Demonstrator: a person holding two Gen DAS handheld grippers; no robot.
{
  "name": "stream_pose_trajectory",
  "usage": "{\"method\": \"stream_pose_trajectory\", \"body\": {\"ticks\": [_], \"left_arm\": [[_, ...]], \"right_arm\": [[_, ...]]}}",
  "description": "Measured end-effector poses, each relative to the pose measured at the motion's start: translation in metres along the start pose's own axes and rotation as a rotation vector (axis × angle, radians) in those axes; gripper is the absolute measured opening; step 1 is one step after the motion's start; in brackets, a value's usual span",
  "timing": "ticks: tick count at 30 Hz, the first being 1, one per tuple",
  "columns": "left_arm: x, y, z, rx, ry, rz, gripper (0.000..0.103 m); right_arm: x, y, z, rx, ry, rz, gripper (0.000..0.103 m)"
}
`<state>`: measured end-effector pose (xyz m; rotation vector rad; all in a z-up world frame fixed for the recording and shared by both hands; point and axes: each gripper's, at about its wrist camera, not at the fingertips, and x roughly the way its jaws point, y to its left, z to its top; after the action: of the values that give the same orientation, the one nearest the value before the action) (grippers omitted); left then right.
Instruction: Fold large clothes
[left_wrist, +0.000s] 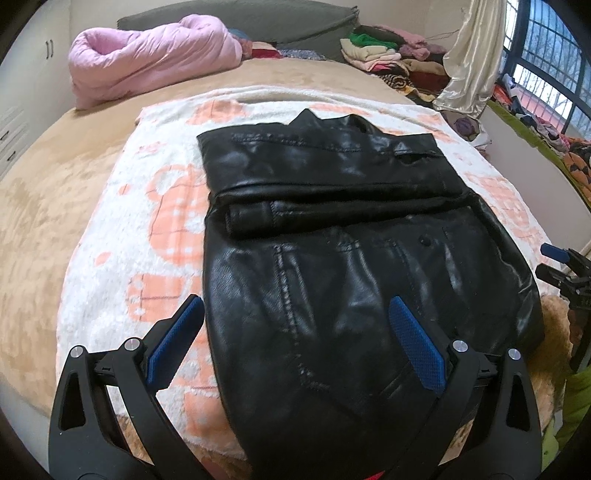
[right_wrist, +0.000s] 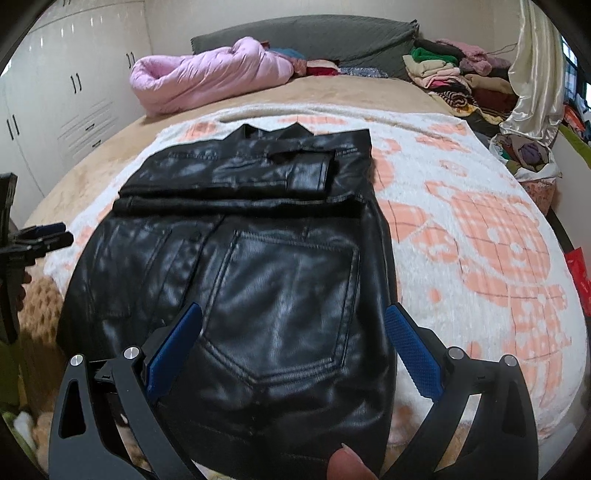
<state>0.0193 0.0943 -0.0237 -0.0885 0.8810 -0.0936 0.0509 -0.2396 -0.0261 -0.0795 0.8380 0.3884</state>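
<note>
Black leather trousers (left_wrist: 332, 229) lie folded on a white and orange blanket (left_wrist: 147, 221), waist end nearest me, legs doubled back across the far half. My left gripper (left_wrist: 295, 301) is open above the near left part, its left blue pad over the blanket and its right pad over the leather. Over the back pocket (right_wrist: 288, 306) of the trousers (right_wrist: 258, 240), my right gripper (right_wrist: 294, 308) also stands open with nothing between its fingers. Each gripper shows at the edge of the other's view: the right gripper (left_wrist: 561, 258) and the left gripper (right_wrist: 40, 236). A fingertip (right_wrist: 345, 465) shows at the bottom.
The blanket (right_wrist: 480, 240) covers a tan bed. A rolled pink quilt (left_wrist: 147, 62) lies at the far left before a grey headboard (left_wrist: 258, 18). Stacked clothes (left_wrist: 388, 55) and a shiny curtain (left_wrist: 469, 55) sit far right. White wardrobes (right_wrist: 55, 92) line the left wall.
</note>
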Motion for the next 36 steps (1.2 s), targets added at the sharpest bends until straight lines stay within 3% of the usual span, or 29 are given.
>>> {"method": "stream_pose_trajectory", "body": {"ticks": [21,36], "left_arm": [[0.016,0.02,-0.047,-0.03,0.135,0.011,0.094],[0.018,0.032,-0.077,-0.085,0.22,-0.12,0.093]], "right_arm": [[0.001,-0.023,-0.022,0.039,0.047,0.003,0.099],[0.001,-0.031,-0.041,0.014,0.129,0.021,0.099]]}}
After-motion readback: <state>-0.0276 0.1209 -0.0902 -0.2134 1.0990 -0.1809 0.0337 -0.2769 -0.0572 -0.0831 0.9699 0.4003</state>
